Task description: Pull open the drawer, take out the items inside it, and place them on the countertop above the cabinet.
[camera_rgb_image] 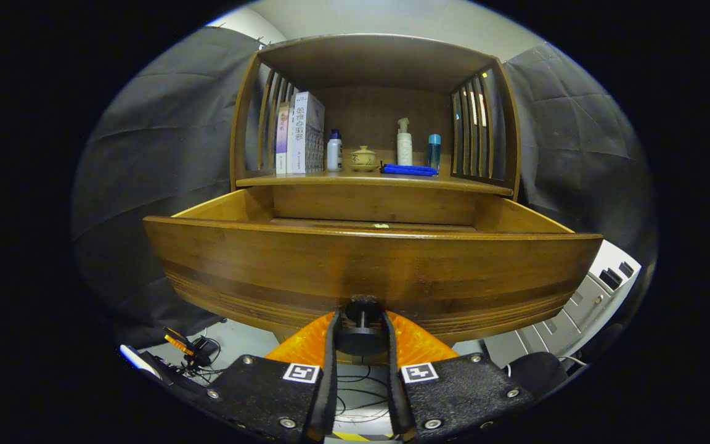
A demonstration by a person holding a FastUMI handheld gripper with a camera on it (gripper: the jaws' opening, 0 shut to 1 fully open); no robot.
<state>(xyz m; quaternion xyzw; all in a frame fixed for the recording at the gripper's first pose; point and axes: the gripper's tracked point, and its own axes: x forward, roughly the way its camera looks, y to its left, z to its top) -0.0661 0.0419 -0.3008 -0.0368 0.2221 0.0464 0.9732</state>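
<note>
Here, the gripper [360, 333] pinched the dark round knob [360, 334] of the wooden drawer [373, 265], both fingers pressed against its sides. The drawer stood pulled out, its long axis running nine to three o'clock, its interior at twelve o'clock beyond the fingers. The high front panel hid nearly all the contents; a small pale item [381, 226], possibly one of them, peeked over the rim. The countertop [367, 179] lay above.

2 books [299, 132] stand on the left, near a white bottle [334, 152], a little pot [363, 158] and a blue cloth [409, 169].
</note>
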